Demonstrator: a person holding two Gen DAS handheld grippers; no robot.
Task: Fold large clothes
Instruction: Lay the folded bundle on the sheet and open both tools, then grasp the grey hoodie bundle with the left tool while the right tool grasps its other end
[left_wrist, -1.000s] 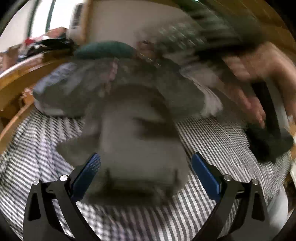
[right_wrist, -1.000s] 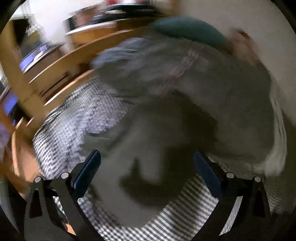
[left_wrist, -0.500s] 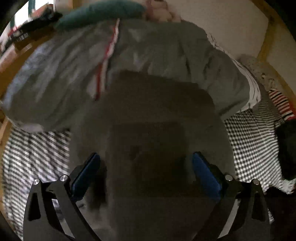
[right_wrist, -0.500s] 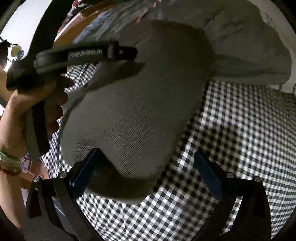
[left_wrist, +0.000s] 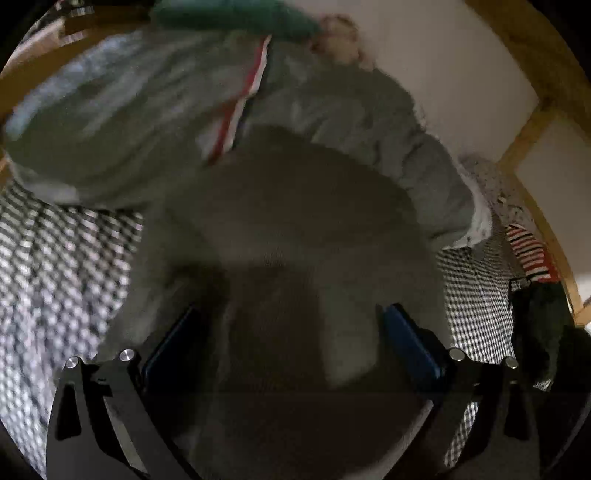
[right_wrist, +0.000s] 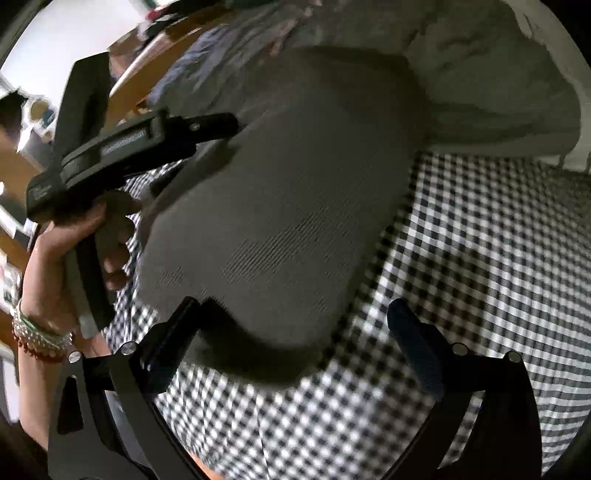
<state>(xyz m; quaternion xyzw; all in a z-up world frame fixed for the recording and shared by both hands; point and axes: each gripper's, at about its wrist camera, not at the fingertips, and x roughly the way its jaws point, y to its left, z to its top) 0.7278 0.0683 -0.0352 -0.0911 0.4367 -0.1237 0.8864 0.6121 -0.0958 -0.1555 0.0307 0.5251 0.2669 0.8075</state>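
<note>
On the checked bed sheet (right_wrist: 461, 229) lies the folded grey garment (right_wrist: 288, 192) — long axis running toward the quilt (right_wrist: 491, 74); both the left gripper (left_wrist: 288, 328) and right gripper (right_wrist: 291, 325) are spread wide, gripping nothing — left directly over it, nearer.

I see a black-and-white checked sheet (right_wrist: 480, 258) spread over the bed. A pale grey quilt (left_wrist: 332, 110) lies bunched along the far side, with a red, white and dark stripe (left_wrist: 236, 110) running down it. Behind the quilt, against the white wall (left_wrist: 443, 55), there is a teal cushion (left_wrist: 229, 18). On my right a red-and-white striped cloth (left_wrist: 528, 254) sits above a dark heap (left_wrist: 543, 325), close to a wooden frame (left_wrist: 532, 133). It is all rather blurred.
</note>
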